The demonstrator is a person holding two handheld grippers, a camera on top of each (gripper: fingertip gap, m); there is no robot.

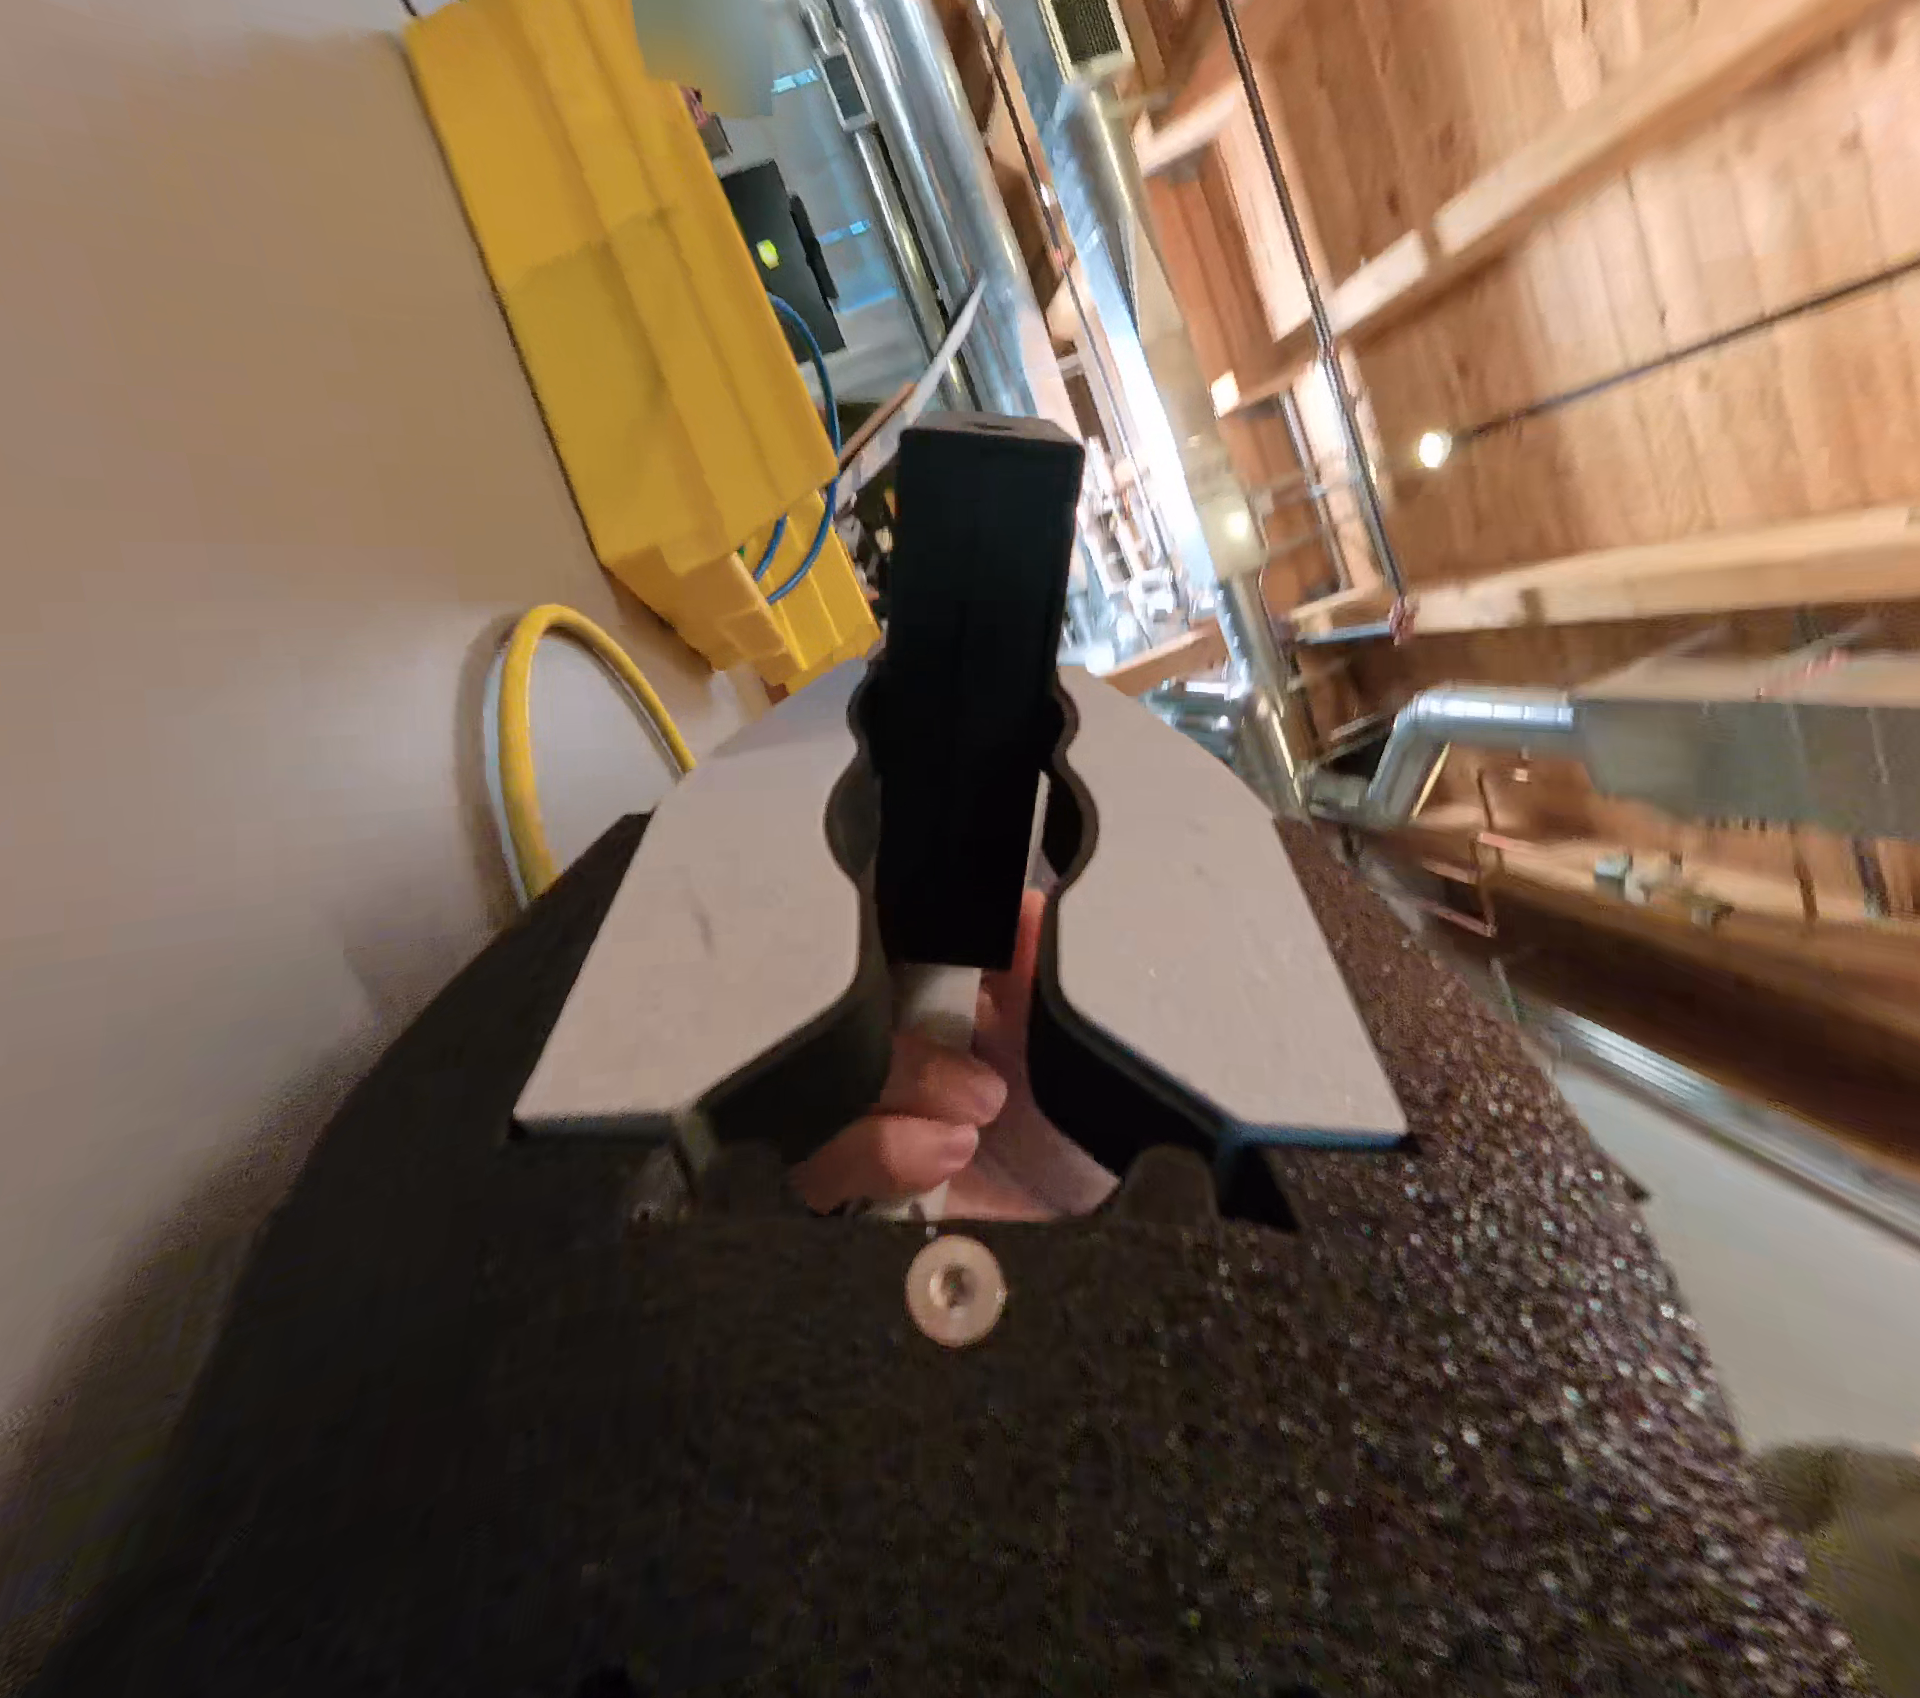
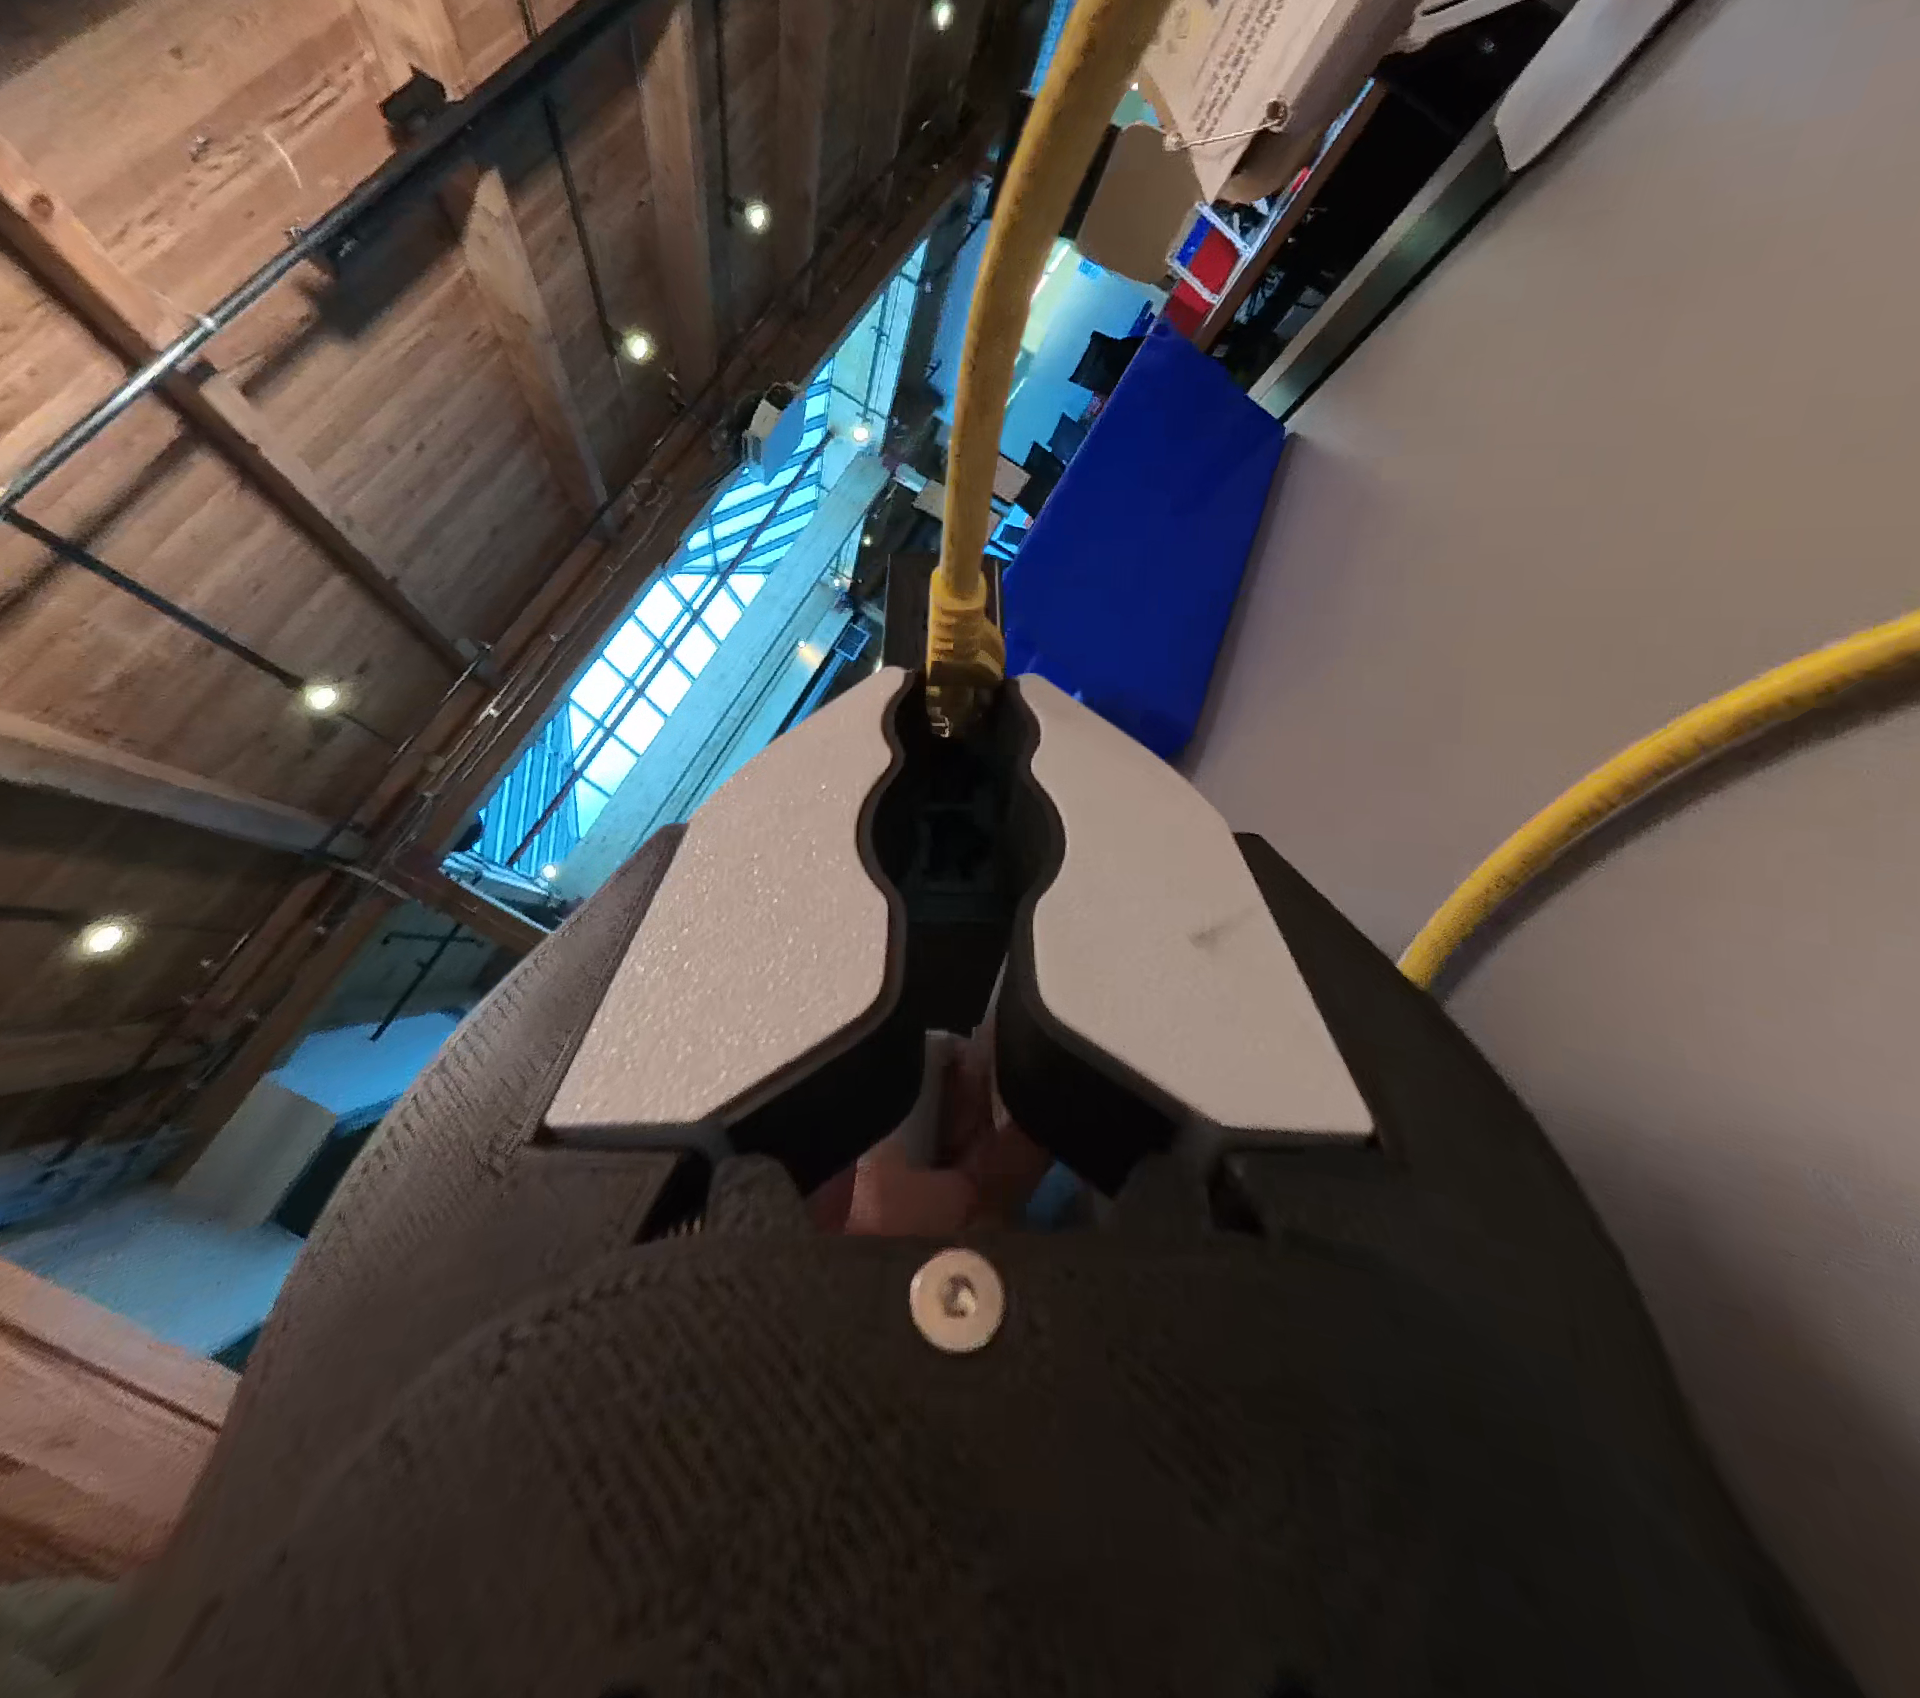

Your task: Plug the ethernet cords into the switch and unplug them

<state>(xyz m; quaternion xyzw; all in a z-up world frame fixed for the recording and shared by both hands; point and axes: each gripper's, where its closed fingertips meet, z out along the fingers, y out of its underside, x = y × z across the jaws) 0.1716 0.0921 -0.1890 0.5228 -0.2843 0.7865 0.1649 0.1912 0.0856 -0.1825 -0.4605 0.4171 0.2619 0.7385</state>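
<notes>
While both cameras tilt toward wooden ceiling, left gripper (image 1: pixel 961 718) clamps black rectangular plastic switch (image 1: pixel 977 692), held upright between grey fingers. Yellow plastic bin (image 1: pixel 613 298) and loop of yellow ethernet cord (image 1: pixel 520 713) lie on pale surface (image 1: pixel 208 505) at left. Right gripper (image 2: pixel 961 713) pinches cord's yellow plug (image 2: pixel 961 640); blue bin (image 2: pixel 1132 547) just beyond.

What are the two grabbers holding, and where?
The left gripper pinches a black box around its lower half. The right gripper clamps the yellow cable by its plug end.
</notes>
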